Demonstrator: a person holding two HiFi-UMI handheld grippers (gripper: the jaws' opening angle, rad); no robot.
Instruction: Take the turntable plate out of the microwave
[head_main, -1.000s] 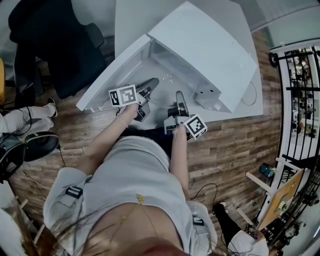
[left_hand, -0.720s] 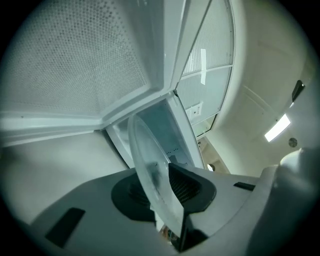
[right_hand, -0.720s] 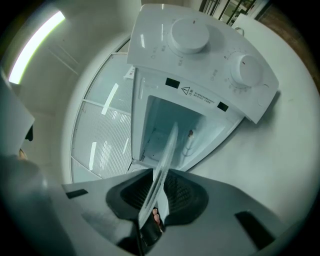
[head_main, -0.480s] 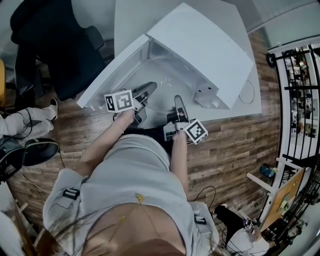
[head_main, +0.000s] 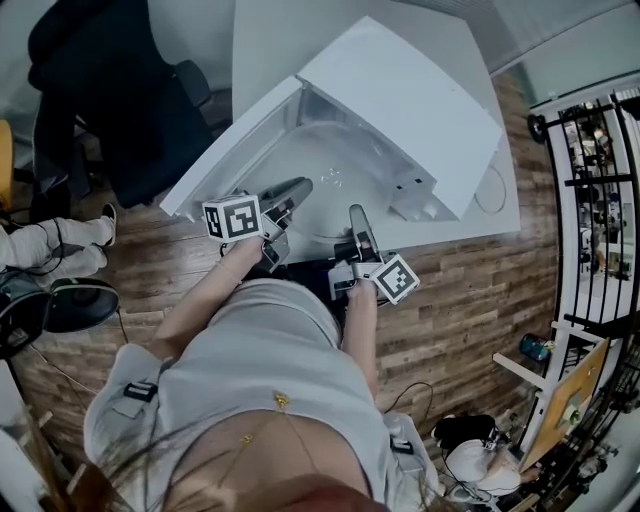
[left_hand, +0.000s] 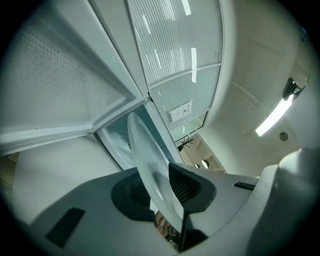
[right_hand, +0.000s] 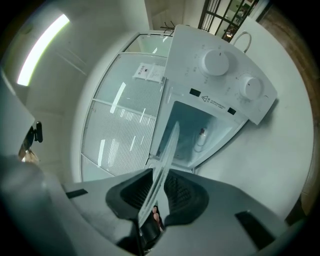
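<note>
Left tool (left_hand: 161, 186) and right tool (right_hand: 159, 189) each clamped on plate (left_hand: 142, 150) rim; plate seemingly partway out of microwave (head_main: 400, 100); full withdrawal left.

Round clear glass turntable plate (left_hand: 142, 150): glossy, smooth, see-through, with glints along the rim. White microwave (head_main: 400, 100): smooth casing, faint sheen. Its inner door panel (left_hand: 45, 85): finely perforated, matt. Left gripper (left_hand: 160, 192) and right gripper (right_hand: 159, 195): matt grey plastic shells, black ribbed pads (left_hand: 187, 185). Brown wood-plank floor (head_main: 470, 290): grained. Person's pale cloth shirt (head_main: 270, 370): creased.
</note>
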